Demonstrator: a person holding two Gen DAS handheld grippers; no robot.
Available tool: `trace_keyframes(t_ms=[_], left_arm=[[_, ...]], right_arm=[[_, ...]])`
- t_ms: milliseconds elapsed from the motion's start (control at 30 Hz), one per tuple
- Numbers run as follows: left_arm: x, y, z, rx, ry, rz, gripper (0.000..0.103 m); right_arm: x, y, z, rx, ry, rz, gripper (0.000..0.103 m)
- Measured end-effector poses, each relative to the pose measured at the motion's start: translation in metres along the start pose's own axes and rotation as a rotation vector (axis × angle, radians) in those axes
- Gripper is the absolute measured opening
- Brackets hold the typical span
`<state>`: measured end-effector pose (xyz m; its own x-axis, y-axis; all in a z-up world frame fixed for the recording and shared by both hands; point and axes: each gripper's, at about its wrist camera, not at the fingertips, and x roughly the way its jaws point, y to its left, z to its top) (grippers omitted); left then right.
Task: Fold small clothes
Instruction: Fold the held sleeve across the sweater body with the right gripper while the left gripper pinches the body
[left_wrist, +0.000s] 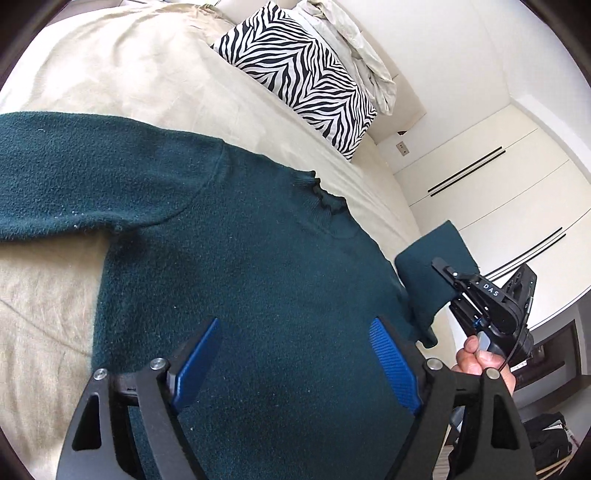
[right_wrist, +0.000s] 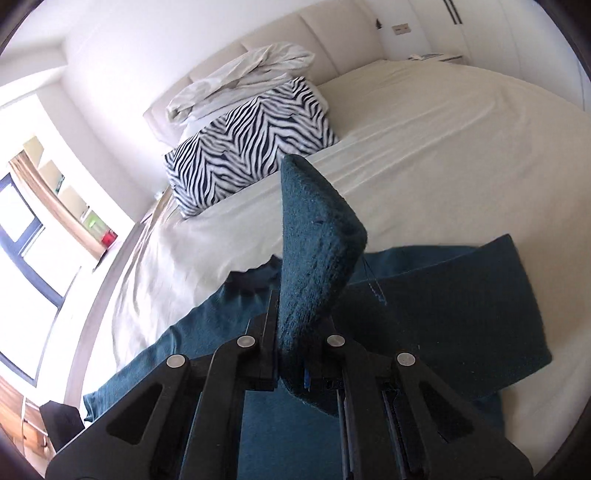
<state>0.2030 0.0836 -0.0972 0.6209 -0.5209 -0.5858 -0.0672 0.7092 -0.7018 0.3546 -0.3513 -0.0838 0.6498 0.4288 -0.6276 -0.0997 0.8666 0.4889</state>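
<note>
Left gripper (left_wrist: 295, 354): nearest the left wrist camera; blue pads (left_wrist: 395, 360) spread wide, released, holding nothing, above the sweater's body.
Sweater (left_wrist: 221, 258): dark green knit, spread flat on the beige bed sheet (left_wrist: 110, 66); one sleeve stretches out to frame left, neckline (left_wrist: 327, 195) toward the pillow.
Right gripper, seen from the left: (left_wrist: 448, 275) at the sweater's far edge, clenched on a raised sleeve end (left_wrist: 432, 266); person's hand (left_wrist: 476, 356) on its handle.
Zebra pillow (left_wrist: 299, 77): at the bed head, well apart from the sweater.
Right gripper, own view: (right_wrist: 299, 354) clamped on the sleeve end (right_wrist: 314, 251), which stands upright between the jaws; the rest of the sleeve (right_wrist: 461, 306) lies across the sheet.
Step in hand (judgement): folding the sleeve inward.
Handling advice: carry the cuff low across the chest, lay it flat, release only once it rests; the idle left gripper could pin the body against dragging.
</note>
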Motion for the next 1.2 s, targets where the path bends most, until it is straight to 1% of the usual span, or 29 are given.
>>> trace_keyframes(t_ms=[33, 67, 133, 167, 200, 233, 300, 333, 367, 400, 433, 467, 500, 567, 633, 667, 733, 800, 867, 900, 933, 967, 1000, 1033, 1067, 1100, 1200], left_arm=[[-0.002, 0.005, 0.002, -0.006, -0.001, -0.004, 0.084], [-0.003, 0.010, 0.005, -0.012, -0.001, -0.008, 0.084], [-0.004, 0.019, 0.010, -0.029, -0.003, -0.028, 0.084], [-0.003, 0.021, 0.011, -0.039, -0.001, -0.037, 0.084], [-0.001, 0.022, 0.013, -0.048, 0.004, -0.042, 0.084], [0.002, 0.022, 0.014, -0.054, 0.010, -0.052, 0.087], [0.011, 0.018, 0.016, -0.056, 0.020, -0.078, 0.092], [0.018, 0.015, 0.017, -0.057, 0.028, -0.088, 0.094], [0.026, 0.012, 0.018, -0.065, 0.040, -0.095, 0.094], [0.033, 0.010, 0.019, -0.080, 0.056, -0.101, 0.094], [0.040, 0.008, 0.020, -0.100, 0.074, -0.107, 0.094], [0.046, 0.004, 0.020, -0.116, 0.093, -0.114, 0.095], [0.053, 0.001, 0.020, -0.120, 0.112, -0.120, 0.096], [0.065, -0.006, 0.020, -0.113, 0.141, -0.114, 0.097], [0.077, -0.006, 0.019, -0.127, 0.170, -0.094, 0.097], [0.082, -0.004, 0.019, -0.137, 0.181, -0.080, 0.097], [0.084, -0.007, 0.020, -0.133, 0.179, -0.067, 0.097], [0.089, -0.011, 0.021, -0.107, 0.187, -0.051, 0.096], [0.095, -0.016, 0.022, -0.071, 0.194, -0.009, 0.089], [0.098, -0.017, 0.023, -0.057, 0.194, 0.014, 0.080], [0.100, -0.017, 0.024, -0.048, 0.195, 0.038, 0.065], [0.102, -0.017, 0.025, -0.041, 0.199, 0.066, 0.054], [0.104, -0.017, 0.027, -0.035, 0.205, 0.087, 0.033], [0.103, -0.015, 0.030, -0.030, 0.208, 0.094, 0.008], [0.100, -0.013, 0.033, -0.030, 0.200, 0.080, 0.008], [0.095, -0.012, 0.037, -0.032, 0.176, 0.070, 0.008], [0.070, -0.012, 0.053, -0.019, 0.061, 0.060, 0.008]], right_arm=[[0.021, 0.025, -0.014, -0.025, 0.042, -0.001, 0.007], [0.039, 0.035, -0.022, -0.043, 0.087, -0.002, 0.007], [0.075, 0.066, -0.055, -0.060, 0.200, 0.008, 0.008], [0.087, 0.079, -0.072, -0.071, 0.244, 0.006, 0.008], [0.093, 0.087, -0.104, -0.094, 0.267, -0.008, 0.011], [0.088, 0.090, -0.123, -0.116, 0.274, -0.028, 0.011], [0.092, 0.095, -0.134, -0.118, 0.261, -0.030, 0.012], [0.089, 0.091, -0.136, -0.097, 0.254, -0.011, 0.013], [0.078, 0.090, -0.147, -0.074, 0.250, 0.014, 0.017], [0.065, 0.089, -0.153, -0.052, 0.250, 0.042, 0.028], [0.055, 0.088, -0.160, -0.033, 0.249, 0.072, 0.036], [0.049, 0.086, -0.161, -0.017, 0.237, 0.103, 0.055], [0.035, 0.086, -0.164, -0.013, 0.213, 0.117, 0.064], [0.020, 0.085, -0.168, -0.023, 0.178, 0.123, 0.066], [0.008, 0.075, -0.176, 0.005, 0.195, 0.144, 0.066], [0.003, 0.066, -0.179, 0.044, 0.202, 0.164, 0.066], [-0.009, 0.045, -0.185, 0.124, 0.198, 0.191, 0.066], [-0.021, 0.021, -0.187, 0.207, 0.165, 0.218, 0.066], [-0.030, -0.005, -0.187, 0.312, 0.123, 0.244, 0.066], [-0.033, -0.018, -0.186, 0.366, 0.105, 0.263, 0.066], [-0.035, -0.031, -0.185, 0.421, 0.091, 0.281, 0.066], [-0.037, -0.043, -0.184, 0.471, 0.082, 0.294, 0.066], [-0.037, -0.053, -0.182, 0.515, 0.072, 0.310, 0.066], [-0.039, -0.062, -0.180, 0.553, 0.059, 0.322, 0.066], [-0.041, -0.071, -0.178, 0.585, 0.042, 0.333, 0.066], [-0.044, -0.080, -0.176, 0.614, 0.023, 0.344, 0.066], [-0.050, -0.101, -0.166, 0.678, -0.023, 0.346, 0.066]])
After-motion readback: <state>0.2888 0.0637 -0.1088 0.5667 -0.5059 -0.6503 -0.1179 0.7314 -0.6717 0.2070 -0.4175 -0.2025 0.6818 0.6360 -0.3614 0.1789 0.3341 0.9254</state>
